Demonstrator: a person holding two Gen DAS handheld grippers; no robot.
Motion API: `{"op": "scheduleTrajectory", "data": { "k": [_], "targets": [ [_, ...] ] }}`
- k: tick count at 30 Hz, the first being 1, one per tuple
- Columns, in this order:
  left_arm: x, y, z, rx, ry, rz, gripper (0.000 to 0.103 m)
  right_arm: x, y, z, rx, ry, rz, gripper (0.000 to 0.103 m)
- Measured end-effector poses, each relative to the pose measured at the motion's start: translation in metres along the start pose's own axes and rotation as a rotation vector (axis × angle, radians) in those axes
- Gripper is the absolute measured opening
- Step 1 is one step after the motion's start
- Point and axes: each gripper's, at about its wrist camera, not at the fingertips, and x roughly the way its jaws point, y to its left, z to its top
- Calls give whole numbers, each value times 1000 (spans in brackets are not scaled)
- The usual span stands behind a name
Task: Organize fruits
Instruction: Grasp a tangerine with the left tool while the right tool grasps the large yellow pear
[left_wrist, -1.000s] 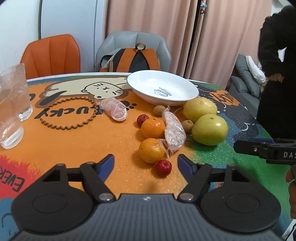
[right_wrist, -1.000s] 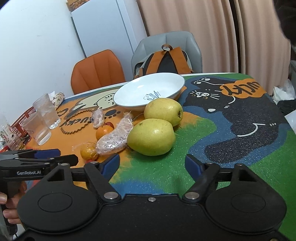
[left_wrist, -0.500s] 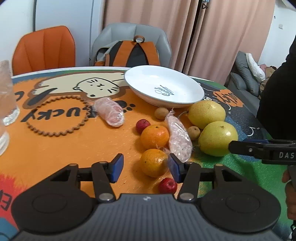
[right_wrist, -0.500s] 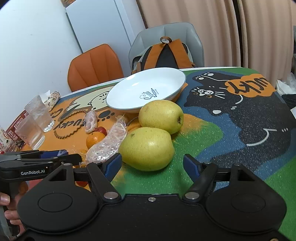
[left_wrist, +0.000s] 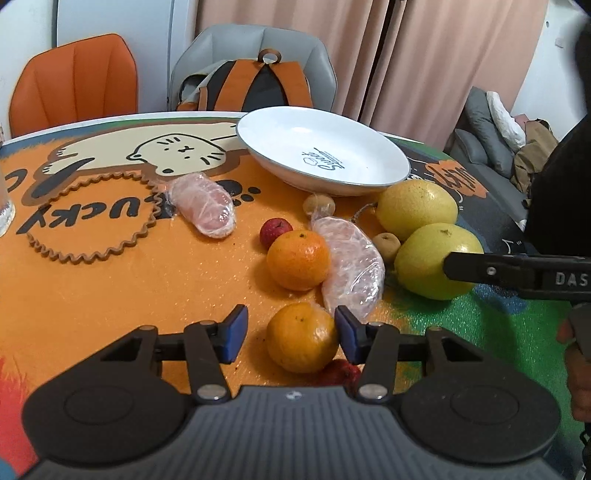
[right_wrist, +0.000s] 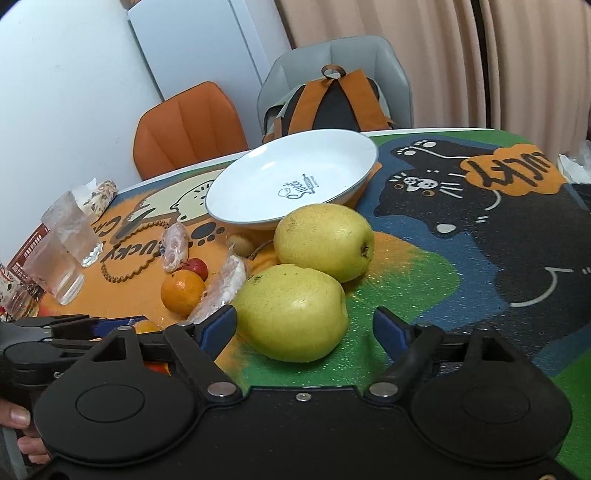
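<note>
Both claws sit low over the cartoon-cat tablecloth. Left gripper is spread open around the nearer orange; its right pad touches the peel or nearly so, its left pad stands clear, so nothing is gripped. Just behind that fruit, against the gripper body, a small red fruit peeks out. Ahead of the tips lie a second orange and a plastic-wrapped piece; another wrapped piece lies further ahead to the left. Right gripper is also wide open, with the nearer yellow-green pear between its fingers: the left pad is at the skin, the right pad apart. Beyond it the second pear touches the first, and the white plate rests further ahead, holding no fruit.
</note>
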Motion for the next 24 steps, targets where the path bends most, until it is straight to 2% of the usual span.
{"op": "scheduleTrajectory", "data": {
  "k": [3, 7, 9, 11, 24],
  "targets": [
    [-4, 4, -2, -3, 4, -7, 49, 7, 3, 0, -3, 12, 7, 83],
    [-8, 8, -5, -6, 5, 1, 37, 16, 8, 0, -8, 19, 2, 82],
    [-10, 10, -6, -5, 3, 2, 37, 18, 10, -2, -19, 20, -6, 76],
    [-13, 11, -7, -7, 2, 7, 36, 18, 12, -3, -37, 10, -17, 75],
    [-35, 16, 7, -7, -65, 37, 36, -4, 12, 1, -16, -38, -7, 74]
  ]
}}
